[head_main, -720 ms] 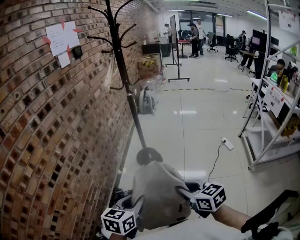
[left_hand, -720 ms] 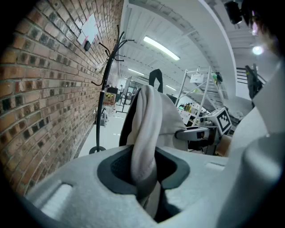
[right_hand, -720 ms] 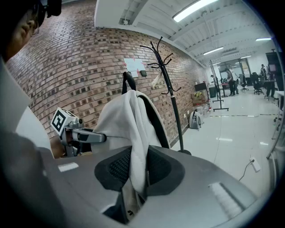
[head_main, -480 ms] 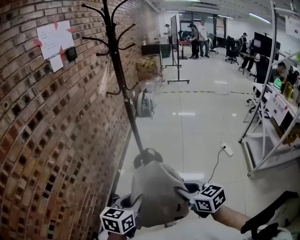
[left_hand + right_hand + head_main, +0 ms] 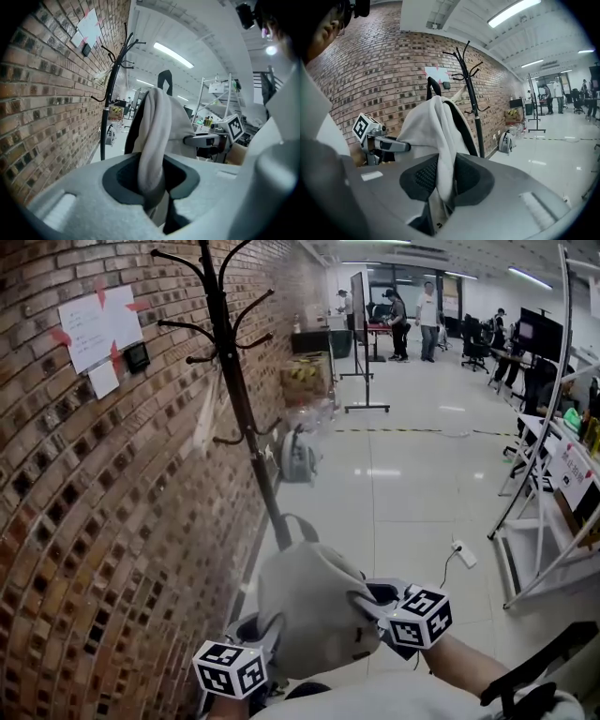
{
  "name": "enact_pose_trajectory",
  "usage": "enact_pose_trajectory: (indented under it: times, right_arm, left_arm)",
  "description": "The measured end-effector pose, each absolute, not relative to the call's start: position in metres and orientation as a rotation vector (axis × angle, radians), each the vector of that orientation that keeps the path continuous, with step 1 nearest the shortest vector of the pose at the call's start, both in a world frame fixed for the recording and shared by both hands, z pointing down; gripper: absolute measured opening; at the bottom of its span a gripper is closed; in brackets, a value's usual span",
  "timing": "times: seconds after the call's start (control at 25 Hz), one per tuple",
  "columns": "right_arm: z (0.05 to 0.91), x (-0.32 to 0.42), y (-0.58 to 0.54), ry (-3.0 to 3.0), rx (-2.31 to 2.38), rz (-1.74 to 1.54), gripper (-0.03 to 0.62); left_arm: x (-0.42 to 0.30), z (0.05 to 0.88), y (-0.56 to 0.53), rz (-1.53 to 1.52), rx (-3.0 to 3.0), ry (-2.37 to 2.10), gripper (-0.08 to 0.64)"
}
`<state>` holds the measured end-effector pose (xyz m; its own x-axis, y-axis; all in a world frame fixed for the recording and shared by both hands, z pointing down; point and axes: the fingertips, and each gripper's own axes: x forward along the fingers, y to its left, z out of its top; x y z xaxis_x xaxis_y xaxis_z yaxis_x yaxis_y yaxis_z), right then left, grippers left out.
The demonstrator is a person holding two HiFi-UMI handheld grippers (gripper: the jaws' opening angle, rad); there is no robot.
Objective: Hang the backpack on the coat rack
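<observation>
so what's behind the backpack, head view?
The coat rack rises behind the backpack, beside the brick wall. Its base can't be seen; the pack covers it.

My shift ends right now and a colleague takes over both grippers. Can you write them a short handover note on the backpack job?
Left gripper: shut on a fold of the grey backpack.
Right gripper: shut on its other side.
Position: the backpack is held up between both grippers. The coat rack stands ahead, by the brick wall.
Done: backpack picked up.
Left: bring it to the rack, slip its black top handle over a hook, let go.
</observation>
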<state>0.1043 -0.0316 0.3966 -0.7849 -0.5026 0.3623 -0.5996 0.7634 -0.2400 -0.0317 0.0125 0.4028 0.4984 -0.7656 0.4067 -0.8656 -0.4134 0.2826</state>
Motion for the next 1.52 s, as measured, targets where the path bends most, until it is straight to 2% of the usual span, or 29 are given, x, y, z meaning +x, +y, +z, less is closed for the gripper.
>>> enact_pose_trajectory:
  times: [1.52]
  right_arm:
    - [0.470,-0.015,-0.308,-2.603,0.820,0.749,0.066]
  left_arm:
    - [-0.135,0.471,-0.253,0.372,2.209,-1.213,0.085]
